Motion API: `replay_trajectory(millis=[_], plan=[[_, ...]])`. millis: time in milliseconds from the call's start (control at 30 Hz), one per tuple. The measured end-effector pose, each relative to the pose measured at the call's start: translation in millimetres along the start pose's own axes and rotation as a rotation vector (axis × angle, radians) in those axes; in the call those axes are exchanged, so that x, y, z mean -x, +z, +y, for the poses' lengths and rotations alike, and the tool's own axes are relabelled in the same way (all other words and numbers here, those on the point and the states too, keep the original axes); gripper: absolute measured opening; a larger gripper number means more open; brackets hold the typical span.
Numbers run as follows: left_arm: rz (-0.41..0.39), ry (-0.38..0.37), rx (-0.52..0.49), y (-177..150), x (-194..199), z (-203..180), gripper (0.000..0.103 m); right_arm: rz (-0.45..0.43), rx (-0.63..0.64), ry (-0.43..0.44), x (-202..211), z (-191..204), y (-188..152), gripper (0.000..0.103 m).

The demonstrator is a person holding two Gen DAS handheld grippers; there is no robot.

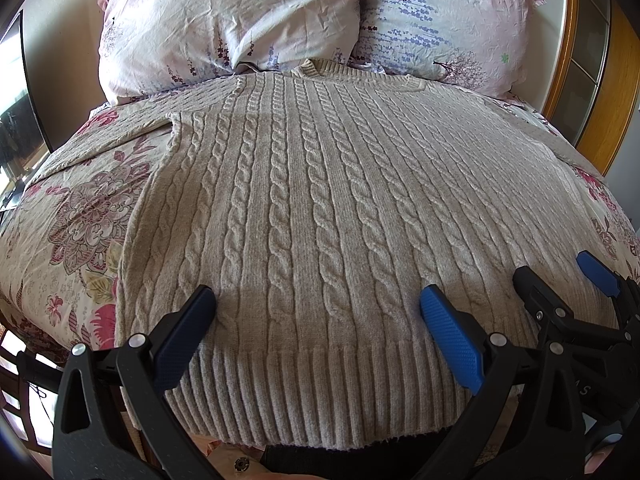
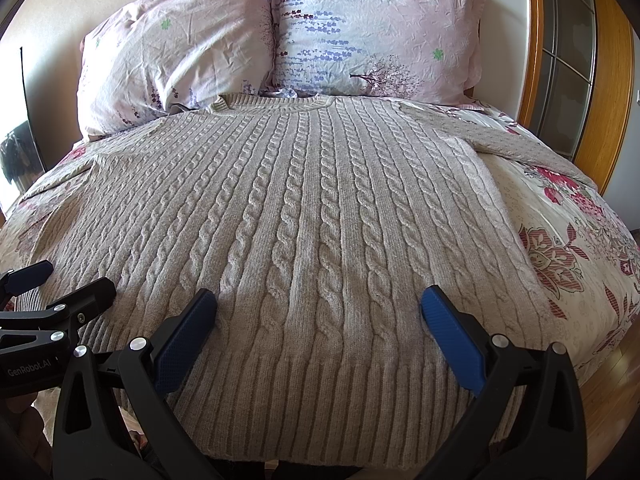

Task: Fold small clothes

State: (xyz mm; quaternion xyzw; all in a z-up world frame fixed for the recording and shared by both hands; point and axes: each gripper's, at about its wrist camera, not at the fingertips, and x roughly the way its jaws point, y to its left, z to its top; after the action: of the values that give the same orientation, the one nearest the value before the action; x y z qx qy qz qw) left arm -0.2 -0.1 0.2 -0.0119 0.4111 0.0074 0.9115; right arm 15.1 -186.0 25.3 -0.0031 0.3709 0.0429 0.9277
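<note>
A beige cable-knit sweater [image 1: 312, 200] lies flat on the bed, collar toward the pillows, ribbed hem toward me; it also shows in the right wrist view [image 2: 304, 208]. Its sleeves spread out to both sides. My left gripper [image 1: 318, 300] is open above the hem, left of centre, holding nothing. My right gripper [image 2: 318, 300] is open above the hem, right of centre, holding nothing. The right gripper also shows at the right edge of the left wrist view [image 1: 560, 276], and the left gripper shows at the left edge of the right wrist view [image 2: 60, 280].
Two floral pillows [image 1: 224, 24] [image 2: 372, 32] lean at the head of the bed. The floral bedspread [image 1: 72, 216] shows on both sides of the sweater. A wooden door frame [image 2: 600, 80] stands to the right, a dark screen [image 1: 20, 120] to the left.
</note>
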Motion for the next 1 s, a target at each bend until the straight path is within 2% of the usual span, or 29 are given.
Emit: replay_trajectory(millis=[600,800,900,1000], plan=[[0.026,0.004,-0.016,5.5,-2.5,-0.4,0.101,-0.009,0.007,0.005,-0.9,1.0,2.3,0.102],[0.063,-0.014,-0.023,9.6,-6.2,1.5,0.101,-0.008,0.062,0.066,-1.4,-3.7,2.2,0.102],[0.078,-0.092,0.009,18.6,-4.2,10.6,0.101,0.016,0.100,0.120,-1.8,-9.9,3.9,0.102],[0.070,-0.236,0.136,39.0,-6.8,34.2,0.101,0.059,0.094,0.186,-4.6,-30.4,18.8,0.102]])
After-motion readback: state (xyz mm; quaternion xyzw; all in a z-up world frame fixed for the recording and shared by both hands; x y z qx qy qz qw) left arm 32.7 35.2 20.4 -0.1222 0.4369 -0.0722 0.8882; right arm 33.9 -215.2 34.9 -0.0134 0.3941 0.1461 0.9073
